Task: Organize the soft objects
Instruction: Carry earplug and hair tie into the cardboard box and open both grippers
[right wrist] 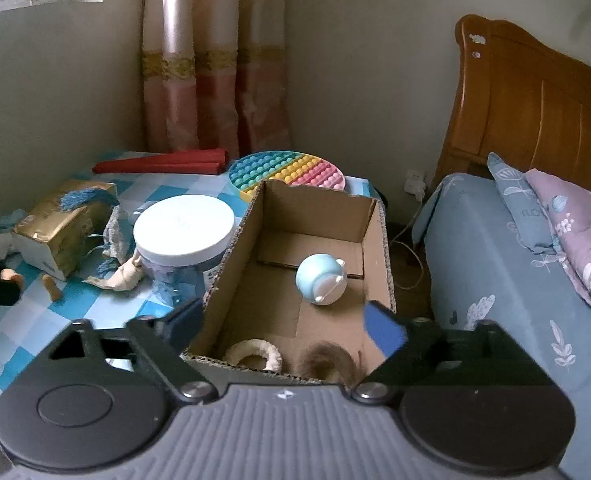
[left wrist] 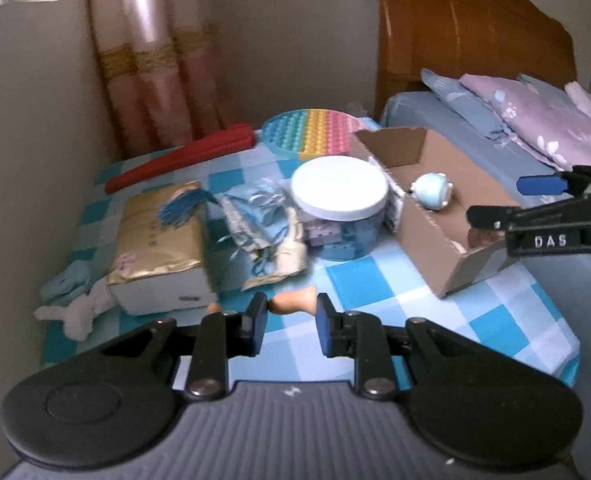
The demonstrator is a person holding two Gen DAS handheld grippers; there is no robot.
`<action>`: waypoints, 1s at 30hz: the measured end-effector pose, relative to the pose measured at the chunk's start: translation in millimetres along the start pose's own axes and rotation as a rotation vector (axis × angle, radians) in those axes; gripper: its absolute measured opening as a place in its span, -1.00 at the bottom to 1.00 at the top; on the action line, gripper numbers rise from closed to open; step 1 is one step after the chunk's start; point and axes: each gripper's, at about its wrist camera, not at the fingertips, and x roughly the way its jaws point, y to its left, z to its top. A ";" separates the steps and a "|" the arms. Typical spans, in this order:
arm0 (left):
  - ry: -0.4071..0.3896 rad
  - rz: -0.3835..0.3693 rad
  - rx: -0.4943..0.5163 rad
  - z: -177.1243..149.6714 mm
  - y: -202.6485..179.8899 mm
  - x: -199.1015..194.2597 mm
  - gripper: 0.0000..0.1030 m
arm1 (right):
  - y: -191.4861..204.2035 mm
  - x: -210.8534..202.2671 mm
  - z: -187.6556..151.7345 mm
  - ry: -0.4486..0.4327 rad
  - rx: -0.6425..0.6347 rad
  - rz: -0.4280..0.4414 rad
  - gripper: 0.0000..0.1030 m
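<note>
My left gripper (left wrist: 291, 322) is shut on a small peach soft piece (left wrist: 293, 302), held just above the blue checked cloth (left wrist: 375, 280). A second peach piece (right wrist: 51, 286) stands on the cloth nearby. An open cardboard box (right wrist: 231, 276) holds a blue and white round toy (right wrist: 321, 278), a cream ring (right wrist: 255, 354) and a brown furry tuft (right wrist: 327, 360). Over the box's near end my right gripper (right wrist: 283, 324) stands wide open with nothing between its pads. The right gripper (left wrist: 495, 200) also shows in the left wrist view, beside the box (left wrist: 427, 240).
A clear jar with a white lid (left wrist: 337, 192), a rainbow bubble disc (left wrist: 311, 132), a red folded item (left wrist: 183, 160), a gold tissue pack (left wrist: 155, 240), crumpled blue-cream wrapping (left wrist: 263, 236) and a white plush (left wrist: 79, 312) crowd the cloth. A bed with pillows (right wrist: 535, 272) lies right.
</note>
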 end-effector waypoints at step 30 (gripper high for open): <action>0.064 -0.357 0.280 110.3 -114.0 96.4 -0.02 | 15.1 -27.7 -28.1 0.058 0.053 0.116 1.00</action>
